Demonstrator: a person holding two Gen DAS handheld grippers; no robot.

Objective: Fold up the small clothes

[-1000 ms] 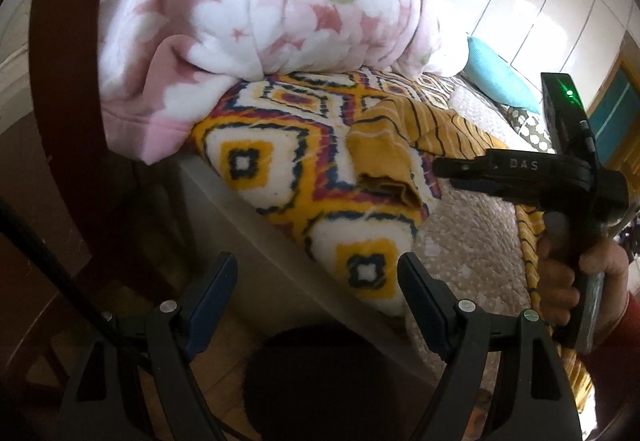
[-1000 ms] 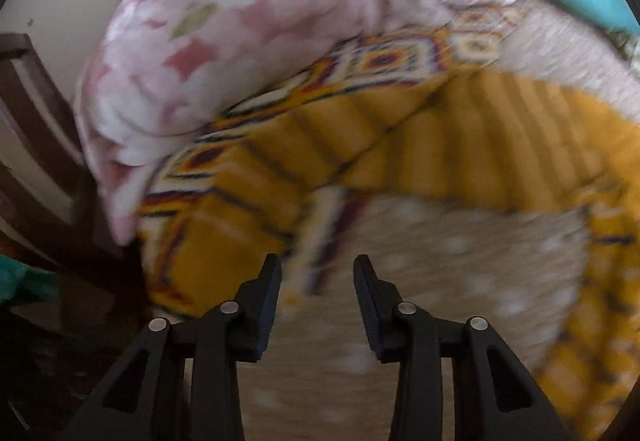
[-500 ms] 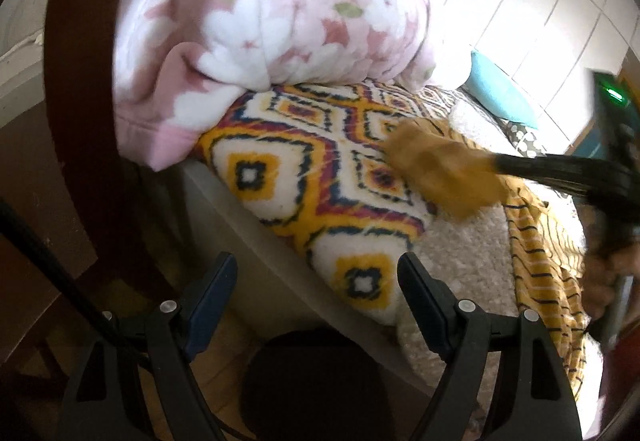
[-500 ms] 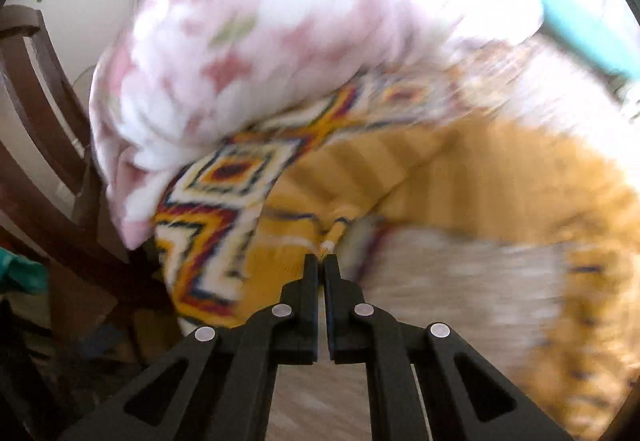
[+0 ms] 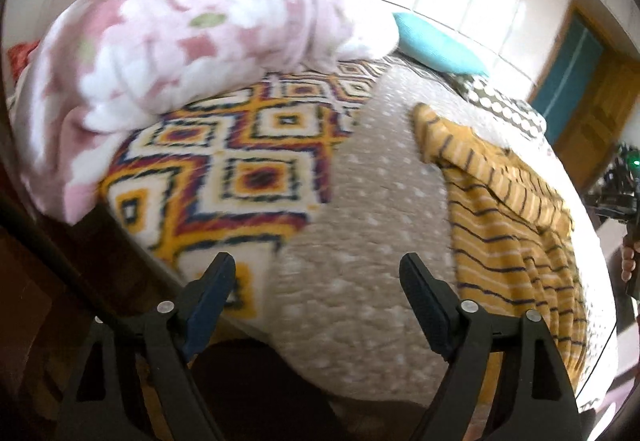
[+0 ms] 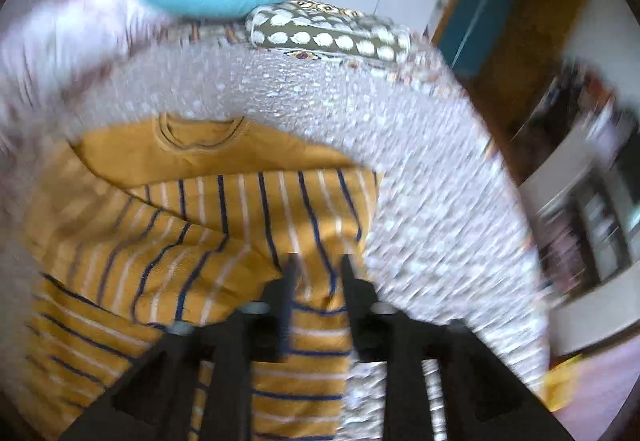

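The striped shirt is spread on the bed, just ahead of the right gripper, whose empty jaws are opening. To its right, the left gripper is held wide, opening, empty, likely awaiting the next fold.

The left gripper hangs over the bed, its jaws opening with nothing between them. A striped top lies crumpled at the right. A patterned blanket lies left, under a pink floral blanket. A teal pillow sits behind.
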